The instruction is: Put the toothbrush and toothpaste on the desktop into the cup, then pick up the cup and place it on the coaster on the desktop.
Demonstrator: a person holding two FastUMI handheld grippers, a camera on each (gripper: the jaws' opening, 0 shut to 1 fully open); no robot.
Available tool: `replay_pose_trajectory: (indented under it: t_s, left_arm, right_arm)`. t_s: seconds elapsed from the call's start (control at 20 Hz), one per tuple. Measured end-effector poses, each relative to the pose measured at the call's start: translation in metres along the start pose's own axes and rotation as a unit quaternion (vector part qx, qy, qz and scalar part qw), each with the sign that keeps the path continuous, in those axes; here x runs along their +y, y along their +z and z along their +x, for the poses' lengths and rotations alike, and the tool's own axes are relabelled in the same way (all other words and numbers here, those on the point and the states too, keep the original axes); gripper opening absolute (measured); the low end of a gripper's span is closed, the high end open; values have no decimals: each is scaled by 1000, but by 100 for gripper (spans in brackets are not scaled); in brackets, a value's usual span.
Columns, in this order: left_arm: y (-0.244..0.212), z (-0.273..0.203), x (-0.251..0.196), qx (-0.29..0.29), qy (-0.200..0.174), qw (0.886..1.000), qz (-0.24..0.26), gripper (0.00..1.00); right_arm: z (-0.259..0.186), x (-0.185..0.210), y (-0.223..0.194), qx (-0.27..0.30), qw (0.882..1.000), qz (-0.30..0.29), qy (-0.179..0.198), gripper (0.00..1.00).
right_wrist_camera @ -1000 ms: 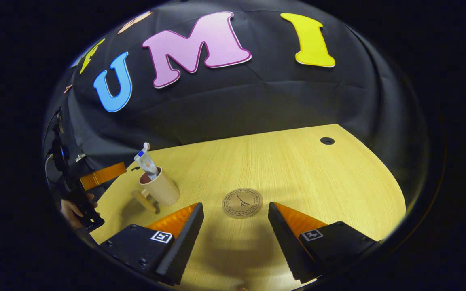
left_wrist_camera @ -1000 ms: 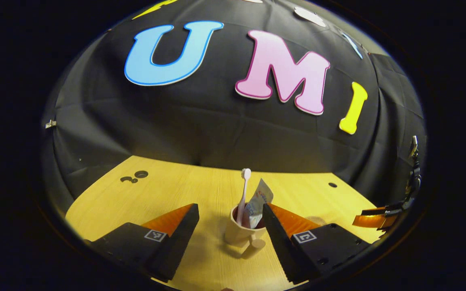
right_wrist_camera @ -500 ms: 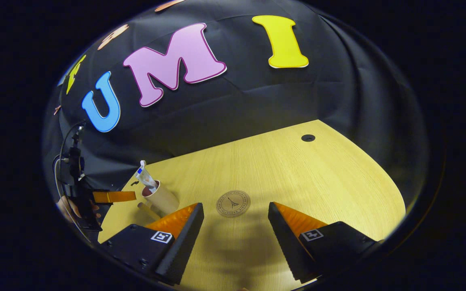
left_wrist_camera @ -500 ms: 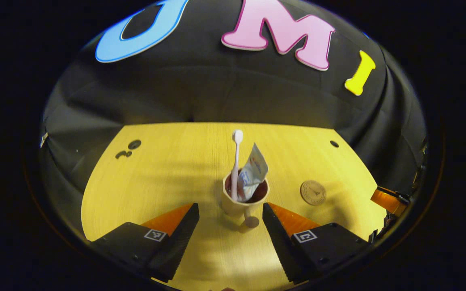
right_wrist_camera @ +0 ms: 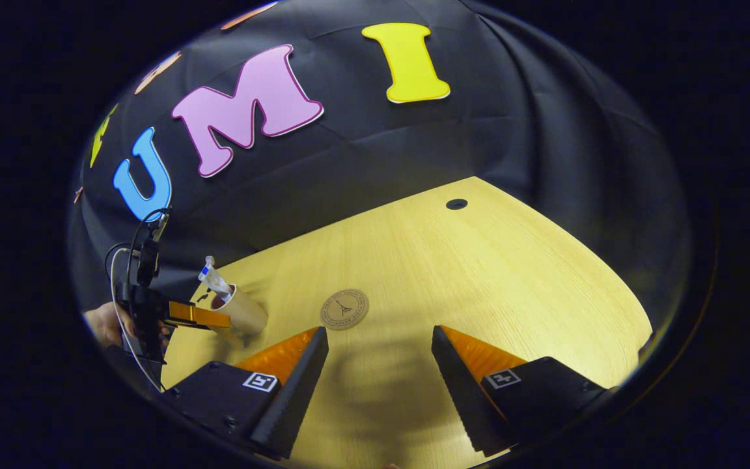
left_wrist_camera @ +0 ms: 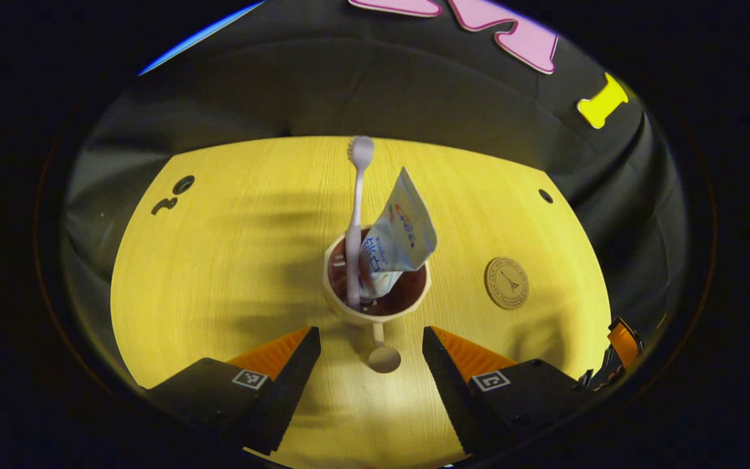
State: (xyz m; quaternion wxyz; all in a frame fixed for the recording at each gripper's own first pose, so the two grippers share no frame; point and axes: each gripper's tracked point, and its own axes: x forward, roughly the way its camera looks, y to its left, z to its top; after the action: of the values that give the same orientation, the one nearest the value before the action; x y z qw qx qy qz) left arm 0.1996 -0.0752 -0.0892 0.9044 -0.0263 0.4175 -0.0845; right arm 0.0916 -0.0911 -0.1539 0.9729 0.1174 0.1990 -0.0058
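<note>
The left gripper [left_wrist_camera: 370, 339] has its jaws wide apart, with the cup [left_wrist_camera: 376, 290] handle sitting between them on the table [left_wrist_camera: 219, 260]. The cup looks hard and light, but the tall toothbrush [left_wrist_camera: 355, 215] and soft toothpaste [left_wrist_camera: 398, 238] inside could wobble, so I'd pinch the little handle and lift slowly toward the coaster [left_wrist_camera: 506, 283].

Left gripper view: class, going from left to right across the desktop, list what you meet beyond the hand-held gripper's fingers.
Paired dark holes → toothbrush → toothpaste, both standing in the cup → coaster → small hole.
</note>
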Motion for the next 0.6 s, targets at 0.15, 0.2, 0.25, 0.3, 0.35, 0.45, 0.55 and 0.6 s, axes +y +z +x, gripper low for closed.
replay_pose_trajectory:
  t_s: [0.15, 0.2, 0.25, 0.3, 0.35, 0.45, 0.55, 0.6]
  left_arm:
    - [-2, 14, -3, 33, 4, 999, 19, 97]
    - [-2, 20, -4, 42, 7, 999, 22, 100]
    - [-3, 25, -7, 51, 4, 998, 21, 96]
    - [-3, 28, -9, 56, 1, 998, 20, 95]
    - [-3, 31, -9, 65, 5, 998, 21, 94]
    - [-2, 36, -5, 74, 15, 997, 29, 91]
    - [-1, 38, 1, 78, 26, 996, 31, 77]
    - [-3, 39, 5, 81, 32, 996, 30, 71]
  right_arm:
    - [-6, -11, -6, 1, 1000, 6, -12, 98]
    - [-8, -14, -7, 2, 1000, 10, -15, 98]
    - [-10, -18, -8, 3, 1000, 14, -18, 98]
    - [-12, -21, -10, 3, 1000, 16, -21, 98]
    - [-14, -26, -11, 4, 1000, 18, -25, 98]
    - [-18, -34, -14, 8, 999, 22, -32, 98]
    - [-19, -40, -16, 9, 999, 28, -36, 98]
    - [-20, -42, -17, 11, 999, 31, -37, 98]
